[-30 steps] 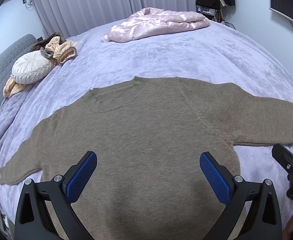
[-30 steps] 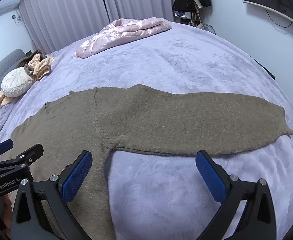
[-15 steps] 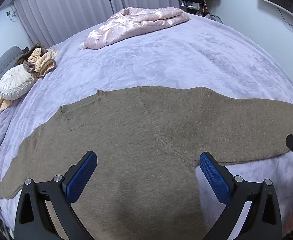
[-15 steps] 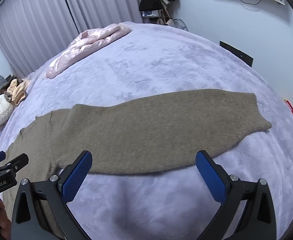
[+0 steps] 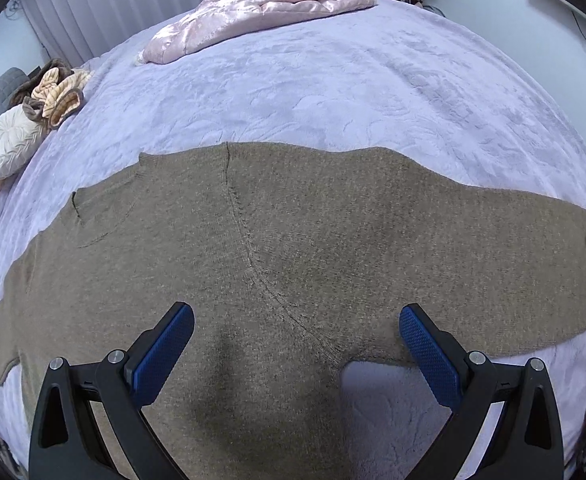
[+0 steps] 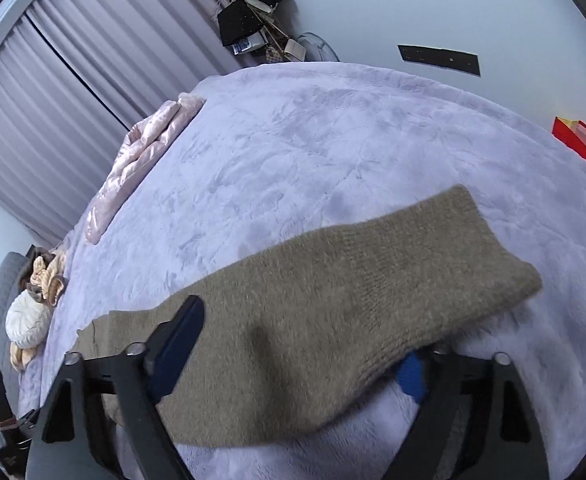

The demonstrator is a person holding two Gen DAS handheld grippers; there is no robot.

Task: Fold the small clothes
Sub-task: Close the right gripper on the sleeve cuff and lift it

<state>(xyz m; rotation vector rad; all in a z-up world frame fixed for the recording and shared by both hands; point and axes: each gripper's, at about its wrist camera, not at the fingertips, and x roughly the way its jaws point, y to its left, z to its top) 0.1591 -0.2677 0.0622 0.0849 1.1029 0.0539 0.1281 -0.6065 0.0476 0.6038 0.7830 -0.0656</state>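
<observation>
A brown knit sweater (image 5: pixel 293 248) lies spread flat on the lilac bed cover (image 5: pixel 333 92). My left gripper (image 5: pixel 293 344) is open and empty, low over the sweater's right armpit seam. In the right wrist view the sweater's right sleeve (image 6: pixel 353 300) lies across my right gripper (image 6: pixel 293 344). Its jaws are wide apart, one finger on top of the sleeve, the other finger (image 6: pixel 411 376) under the sleeve's near edge. The cuff points right.
A folded pink quilt (image 5: pixel 261 8) lies at the far side of the bed. A white round cushion (image 5: pixel 7 148) and a beige-brown garment (image 5: pixel 57 92) sit at the far left. A red box (image 6: pixel 585 146) stands beyond the bed's right edge.
Both grippers moved right and lower. The left one went from the sweater's body to the right armpit. The right one reached the sleeve, tilted, and now straddles its near edge.
</observation>
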